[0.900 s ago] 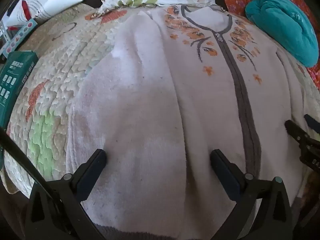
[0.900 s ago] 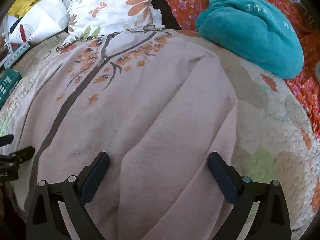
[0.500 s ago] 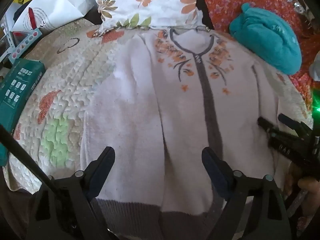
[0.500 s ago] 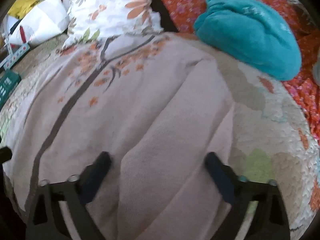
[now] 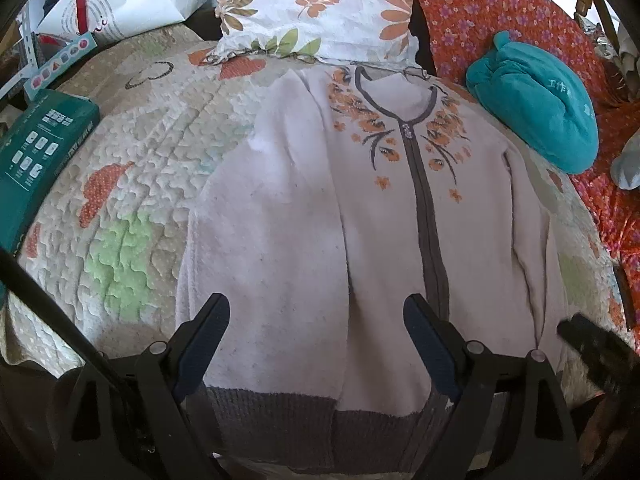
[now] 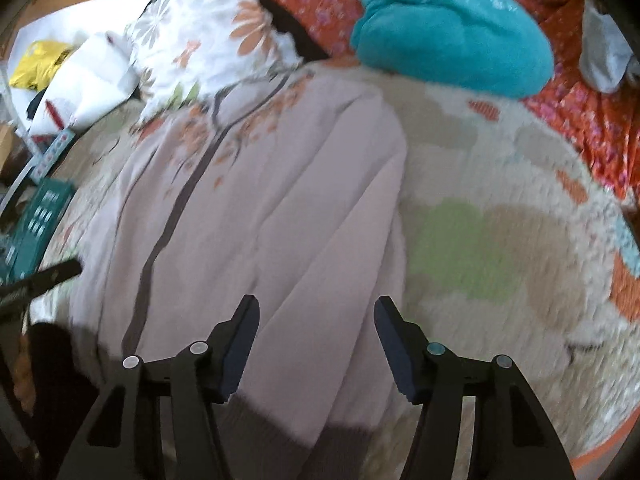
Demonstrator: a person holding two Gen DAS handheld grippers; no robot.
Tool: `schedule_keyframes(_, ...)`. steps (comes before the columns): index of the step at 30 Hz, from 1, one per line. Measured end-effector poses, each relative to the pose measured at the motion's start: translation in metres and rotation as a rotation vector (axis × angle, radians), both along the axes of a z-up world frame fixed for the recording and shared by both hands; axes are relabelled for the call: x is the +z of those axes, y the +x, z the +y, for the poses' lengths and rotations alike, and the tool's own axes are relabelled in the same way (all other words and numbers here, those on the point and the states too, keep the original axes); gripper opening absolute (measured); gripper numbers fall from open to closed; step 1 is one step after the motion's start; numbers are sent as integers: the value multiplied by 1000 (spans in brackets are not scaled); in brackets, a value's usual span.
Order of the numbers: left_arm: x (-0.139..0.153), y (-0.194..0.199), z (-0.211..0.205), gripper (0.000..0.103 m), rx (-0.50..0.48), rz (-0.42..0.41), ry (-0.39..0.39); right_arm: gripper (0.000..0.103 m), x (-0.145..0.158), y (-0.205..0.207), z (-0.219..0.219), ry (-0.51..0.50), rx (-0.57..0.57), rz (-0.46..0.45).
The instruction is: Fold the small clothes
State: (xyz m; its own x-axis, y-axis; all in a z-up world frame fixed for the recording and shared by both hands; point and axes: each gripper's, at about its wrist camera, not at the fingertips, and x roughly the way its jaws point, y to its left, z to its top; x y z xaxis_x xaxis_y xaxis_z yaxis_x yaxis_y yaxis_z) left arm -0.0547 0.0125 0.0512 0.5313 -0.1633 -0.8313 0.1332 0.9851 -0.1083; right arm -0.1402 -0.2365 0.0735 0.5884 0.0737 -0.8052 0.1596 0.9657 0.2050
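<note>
A pale pink zip cardigan (image 5: 380,220) with orange flowers, a grey zip band and a grey hem lies flat on the quilted bedspread (image 5: 132,168), sleeves laid along its sides. My left gripper (image 5: 316,312) hovers open over the lower left part, just above the hem, with nothing between its fingers. The right gripper (image 5: 592,344) shows blurred at that view's right edge. In the right wrist view the cardigan (image 6: 280,208) runs up to the left. My right gripper (image 6: 316,312) stands open over its right sleeve near the hem. The left gripper (image 6: 44,276) pokes in at the left edge.
A teal towel bundle (image 5: 536,104) lies at the cardigan's upper right on a red floral cloth (image 5: 480,12). A flowered pillow (image 5: 320,4) sits just beyond the collar. A green box (image 5: 36,152) and a white bag (image 5: 120,4) are at the left.
Both grippers have drawn back from the cardigan toward its hem, which now shows in both views. The right gripper's jaws stand narrower than before.
</note>
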Motion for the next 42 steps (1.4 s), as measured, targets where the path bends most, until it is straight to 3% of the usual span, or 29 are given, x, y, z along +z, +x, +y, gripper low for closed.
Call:
schedule_keyframes(7, 3, 1, 1, 88, -24, 22, -29, 64, -9, -9, 40, -35, 101, 58)
schedule_keyframes(10, 4, -1, -1, 88, -37, 26, -30, 59, -15, -13, 43, -67, 109, 78)
schedule_keyframes(12, 3, -3, -3, 88, -43, 28, -31, 51, -18, -15, 44, -103, 111, 86)
schedule_keyframes(14, 4, -4, -4, 88, -49, 32, -35, 22, -18, -17, 47, -160, 117, 84)
schedule_keyframes(16, 6, -6, -4, 88, -53, 31, -40, 7, -10, -18, 41, -120, 119, 75)
schedule_keyframes(17, 7, -6, -3, 88, -54, 29, -40, 6, -3, -19, 34, -83, 104, 63)
schedule_keyframes(19, 10, -5, -1, 88, -54, 24, -45, 6, 16, -21, 10, 4, 67, 28)
schedule_keyframes(22, 16, -1, 7, 88, -38, 19, -65, 6, 52, -24, -40, 34, -47, -39)
schedule_keyframes(26, 23, 5, 25, 88, 2, 10, -90, 6, 81, -28, -122, -83, -280, -62)
schedule_keyframes(30, 28, 19, 57, 88, 84, -5, -95, 9, 69, -22, -195, -270, -545, 69)
schedule_keyframes(32, 27, 25, 73, 88, 131, -7, -86, 11, 61, -31, -210, -218, -614, 89)
schedule_keyframes(33, 26, 28, 84, 88, 159, -8, -80, 12, 60, -35, -211, -181, -619, 69)
schedule_keyframes(35, 20, 35, 101, 88, 205, -4, -65, 31, 56, -34, -197, -147, -595, 27)
schedule_keyframes(36, 15, 40, 108, 88, 223, 6, -55, 34, 54, -33, -187, -150, -576, 13)
schedule_keyframes(41, -9, 53, 114, 87, 216, 92, -60, 36, 32, -7, -132, -112, -436, -40)
schedule_keyframes(42, -12, 50, 110, 83, 198, 96, -72, 36, 27, -1, -122, -95, -406, -42)
